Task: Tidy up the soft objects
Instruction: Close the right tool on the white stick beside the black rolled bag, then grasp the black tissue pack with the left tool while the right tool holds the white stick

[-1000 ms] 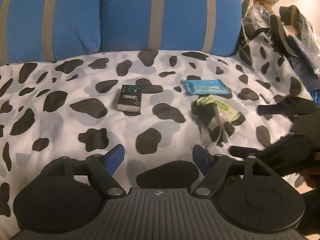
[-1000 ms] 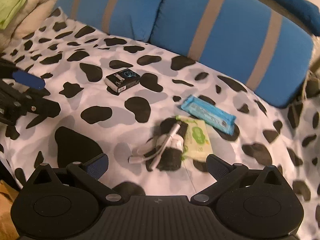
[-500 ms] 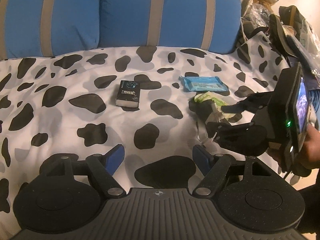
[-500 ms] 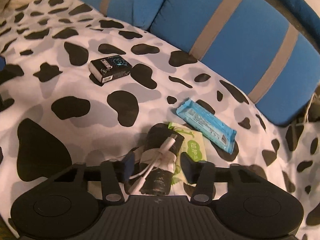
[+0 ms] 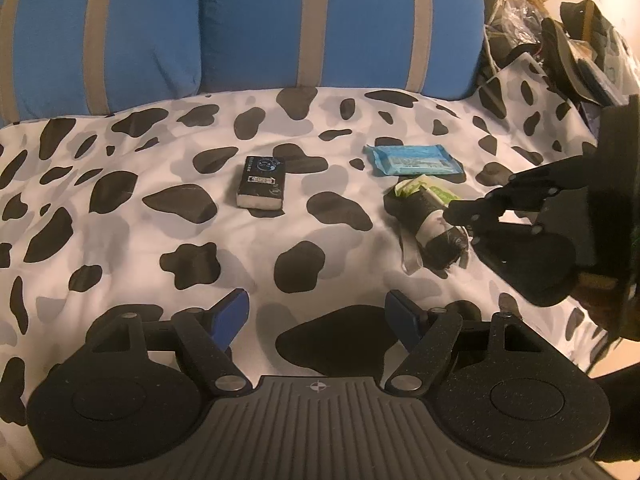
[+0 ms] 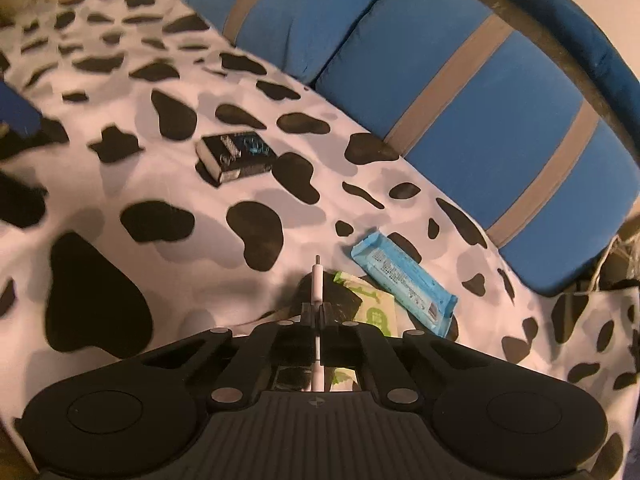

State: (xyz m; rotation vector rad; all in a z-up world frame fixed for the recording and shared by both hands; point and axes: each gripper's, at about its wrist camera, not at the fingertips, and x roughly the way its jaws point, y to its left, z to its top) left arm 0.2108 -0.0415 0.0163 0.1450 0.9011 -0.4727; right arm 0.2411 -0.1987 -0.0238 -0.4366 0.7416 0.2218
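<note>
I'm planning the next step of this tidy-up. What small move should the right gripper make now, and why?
Probably a short, slow lift. The right gripper is shut on the thin white cable plug atop the black bundle, which partly overlaps the green packet. Raising gently would show whether the bundle comes along or only the cable pulls free. The left gripper is open and holds nothing.

Left gripper point(image 5: 318, 314) jaws apart; right gripper point(image 6: 317, 312) clamped.

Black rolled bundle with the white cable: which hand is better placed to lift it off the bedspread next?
Right. The right gripper is shut on the white cable atop the black bundle, while the left gripper hangs open over bare cow-print bedspread, well short of it.
</note>
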